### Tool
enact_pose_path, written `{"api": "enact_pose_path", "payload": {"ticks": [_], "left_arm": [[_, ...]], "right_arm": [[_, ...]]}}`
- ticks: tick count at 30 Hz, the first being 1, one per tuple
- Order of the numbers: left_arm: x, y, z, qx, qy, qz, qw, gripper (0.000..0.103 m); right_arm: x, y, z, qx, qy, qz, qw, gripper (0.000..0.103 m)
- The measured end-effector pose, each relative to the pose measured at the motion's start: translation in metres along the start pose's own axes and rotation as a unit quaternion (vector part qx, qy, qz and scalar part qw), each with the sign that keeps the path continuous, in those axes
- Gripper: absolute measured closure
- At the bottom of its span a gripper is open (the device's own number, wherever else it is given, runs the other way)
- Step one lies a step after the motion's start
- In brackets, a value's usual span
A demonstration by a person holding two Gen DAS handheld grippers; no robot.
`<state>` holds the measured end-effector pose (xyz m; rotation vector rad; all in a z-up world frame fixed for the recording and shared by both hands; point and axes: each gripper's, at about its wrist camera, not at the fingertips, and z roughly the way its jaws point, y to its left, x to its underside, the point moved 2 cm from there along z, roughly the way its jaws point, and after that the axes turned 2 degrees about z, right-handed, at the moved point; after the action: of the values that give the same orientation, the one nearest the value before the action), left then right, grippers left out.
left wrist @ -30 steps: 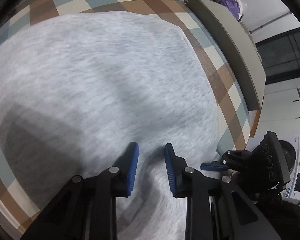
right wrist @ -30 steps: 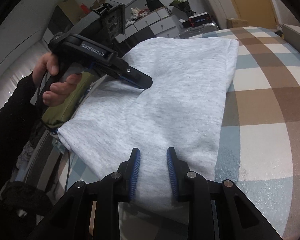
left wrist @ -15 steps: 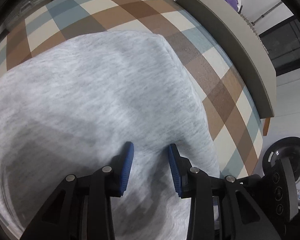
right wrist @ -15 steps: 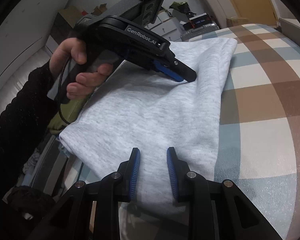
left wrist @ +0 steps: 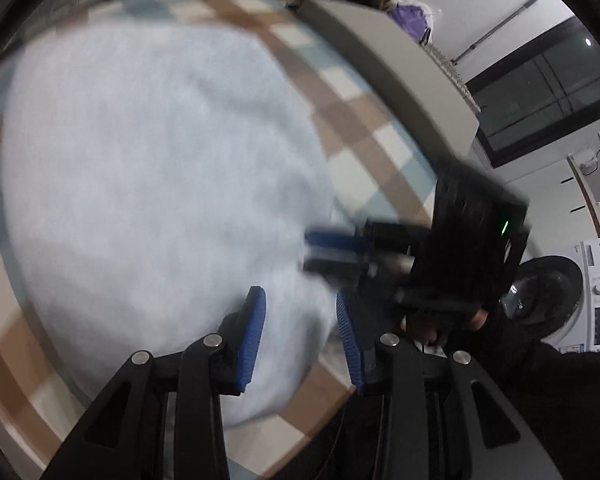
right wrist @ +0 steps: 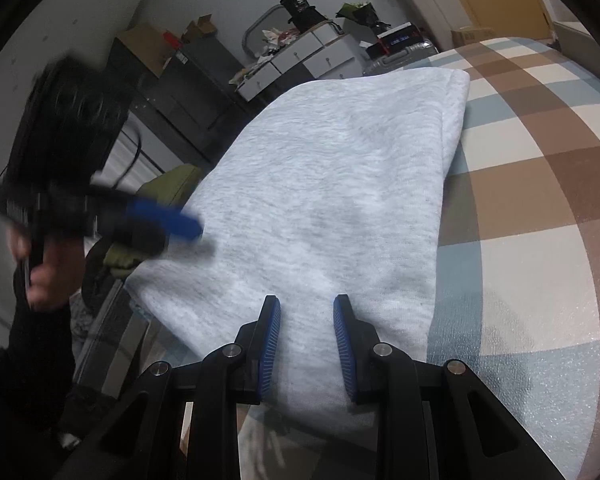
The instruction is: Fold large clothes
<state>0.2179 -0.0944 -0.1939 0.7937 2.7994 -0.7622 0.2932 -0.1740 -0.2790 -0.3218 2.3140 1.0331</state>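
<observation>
The grey garment (right wrist: pixel 332 184) lies folded on the checked bed (right wrist: pixel 540 184). The right claw (right wrist: pixel 306 344) straddles its near edge, apparently ungripped; the left claw (left wrist: pixel 298 336) hovers parted, empty.

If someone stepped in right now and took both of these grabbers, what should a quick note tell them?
Left gripper: jaws apart, holding nothing, above the grey garment's near edge.
Right gripper: jaws apart over the garment's near corner, gripping nothing.
Garment: folded into a thick rectangle on the checked cover, at its edge.
Done: the main folds, as far as can be seen.
Left: probably a final smoothing or one more fold.
</observation>
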Motion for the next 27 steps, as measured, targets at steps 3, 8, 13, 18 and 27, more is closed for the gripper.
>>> {"api": "enact_pose_path", "payload": {"ticks": [3, 8, 13, 18, 27], "left_arm": [[0.009, 0.018, 0.013, 0.026, -0.054, -0.015, 0.9981, 0.077], [0.011, 0.025, 0.022, 0.002, -0.093, -0.022, 0.9954, 0.093], [0.016, 0.001, 0.007, -0.031, -0.115, -0.015, 0.9927, 0.087], [0.027, 0.008, 0.003, 0.024, -0.136, -0.014, 0.9903, 0.071], [0.029, 0.048, 0.018, 0.061, -0.168, -0.040, 0.9830, 0.099]], "right_arm": [[0.001, 0.003, 0.000, 0.010, -0.002, -0.005, 1.000, 0.076], [-0.008, 0.005, 0.001, 0.029, 0.024, 0.010, 0.999, 0.076], [-0.036, 0.023, -0.018, 0.068, 0.001, -0.013, 0.998, 0.074], [-0.032, 0.013, 0.006, 0.090, 0.048, 0.002, 0.995, 0.072], [-0.049, 0.005, 0.003, 0.081, 0.046, 0.044, 0.995, 0.071]]}}
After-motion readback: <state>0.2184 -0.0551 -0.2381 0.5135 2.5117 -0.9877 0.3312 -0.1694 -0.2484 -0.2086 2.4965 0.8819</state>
